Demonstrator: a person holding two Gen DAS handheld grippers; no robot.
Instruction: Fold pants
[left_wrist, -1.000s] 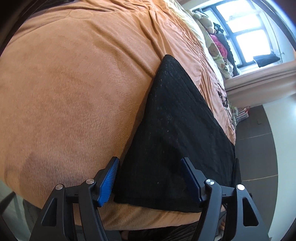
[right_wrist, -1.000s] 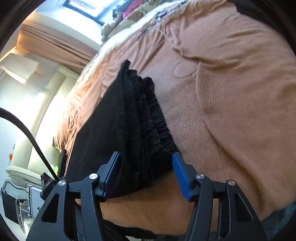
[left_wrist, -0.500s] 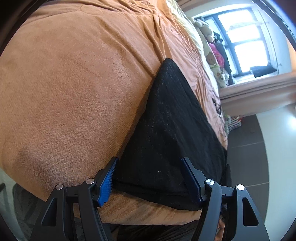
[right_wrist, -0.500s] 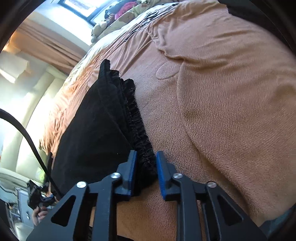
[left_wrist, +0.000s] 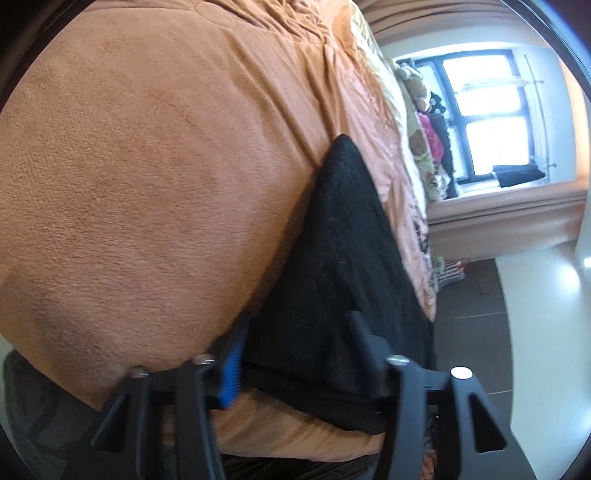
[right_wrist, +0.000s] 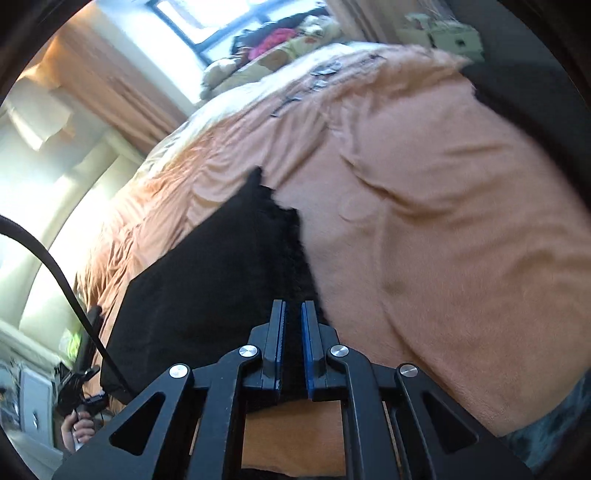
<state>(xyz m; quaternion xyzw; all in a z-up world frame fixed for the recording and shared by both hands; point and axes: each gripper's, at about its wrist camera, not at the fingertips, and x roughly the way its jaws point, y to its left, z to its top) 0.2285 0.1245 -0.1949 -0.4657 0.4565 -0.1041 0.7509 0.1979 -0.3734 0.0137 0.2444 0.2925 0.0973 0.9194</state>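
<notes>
Black pants (left_wrist: 332, 280) lie flat on the orange blanket (left_wrist: 147, 166) of the bed, near the edge closest to both cameras, already doubled into a long dark panel

Long axis: runs away from the claws toward the window (left_wrist: 484, 114) end of the room; near short edge lies across the front of both claws

Right claw (right_wrist: 293, 332): clenched on the gathered waistband corner, black cloth pinched between the blue pads; this corner looks raised off the blanket

Left claw (left_wrist: 295, 343): jaws have just been closing and straddle the opposite near corner, cloth between them. Pads do not yet appear to press on the fabric, so I judge it not gripping, though blur makes this uncertain

Key relation: each claw is at its own near corner, the rest of the garment stretching straight ahead. Judgement: next move carries the near edge forward along the long axis onto the far end; needs the left pinch secured first, otherwise the edge may lift skewed
</notes>
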